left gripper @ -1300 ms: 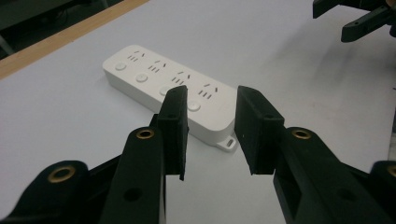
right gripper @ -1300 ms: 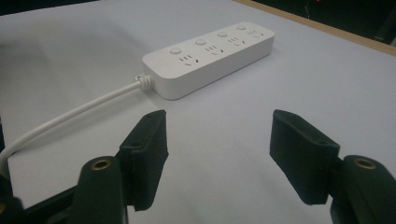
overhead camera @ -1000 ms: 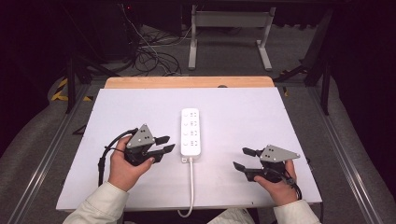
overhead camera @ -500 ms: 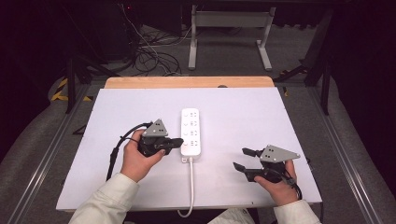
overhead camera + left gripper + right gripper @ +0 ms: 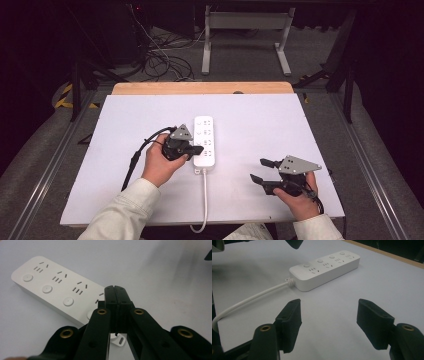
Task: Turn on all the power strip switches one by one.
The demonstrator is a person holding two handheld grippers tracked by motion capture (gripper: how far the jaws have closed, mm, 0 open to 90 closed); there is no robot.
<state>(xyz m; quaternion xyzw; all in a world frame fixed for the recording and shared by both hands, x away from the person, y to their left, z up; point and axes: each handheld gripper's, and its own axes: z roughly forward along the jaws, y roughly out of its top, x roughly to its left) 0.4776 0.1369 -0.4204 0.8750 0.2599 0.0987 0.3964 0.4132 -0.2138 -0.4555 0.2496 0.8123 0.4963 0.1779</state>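
A white power strip [image 5: 206, 137] with several sockets and round buttons lies mid-table, its white cord [image 5: 204, 200] running toward the near edge. My left gripper [image 5: 199, 149] is shut with nothing between its jaws. Its tips hang over the strip's cord end by the last button. In the left gripper view the closed tips [image 5: 115, 290] cover that end of the strip [image 5: 50, 285]; whether they touch it I cannot tell. My right gripper [image 5: 257, 170] rests open at the near right, apart from the strip. Its jaws [image 5: 328, 315] point toward the strip [image 5: 327, 265] and cord [image 5: 249, 302].
The white tabletop [image 5: 300, 130] has a wooden strip [image 5: 200, 88] along its far edge. Beyond it, loose cables [image 5: 165, 60] and a white stand's legs [image 5: 245, 40] sit on the dark floor. Metal rails run along both sides of the table.
My left gripper moved right from beside the strip to over its cord end, and its jaws went from slightly apart to shut. The right gripper stayed still.
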